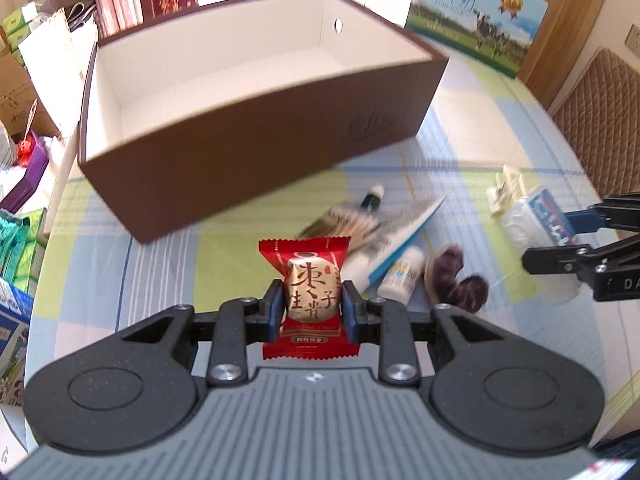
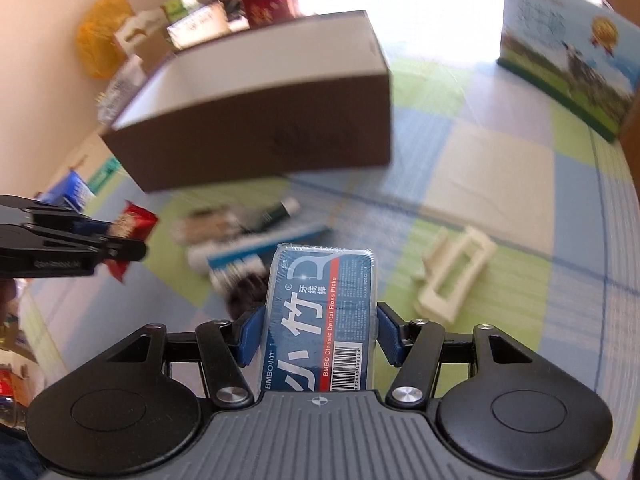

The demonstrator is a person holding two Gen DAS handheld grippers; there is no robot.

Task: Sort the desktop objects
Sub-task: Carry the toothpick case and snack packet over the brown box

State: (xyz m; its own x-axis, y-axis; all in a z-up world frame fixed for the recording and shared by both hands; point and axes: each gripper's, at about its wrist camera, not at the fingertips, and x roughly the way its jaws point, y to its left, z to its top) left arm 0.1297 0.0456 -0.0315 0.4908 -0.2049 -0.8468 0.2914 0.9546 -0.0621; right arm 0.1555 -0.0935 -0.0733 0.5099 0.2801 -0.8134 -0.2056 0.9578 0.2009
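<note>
My left gripper (image 1: 311,304) is clamped on a light, crinkly red snack packet (image 1: 307,296), pinched across its firm middle, just short of the open brown box (image 1: 256,120). My right gripper (image 2: 318,332) squeezes a stiff, slick floss-pick pack (image 2: 320,312) by its sides, likewise near that box.

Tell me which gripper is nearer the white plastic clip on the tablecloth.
Right. The right gripper, holding the floss box, hangs beside the white plastic clip; the left gripper is beyond the toiletries.

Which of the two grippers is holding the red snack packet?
The left gripper: its blue pads clamp the red snack packet. The right gripper instead grips a blue floss pick pack.
</note>
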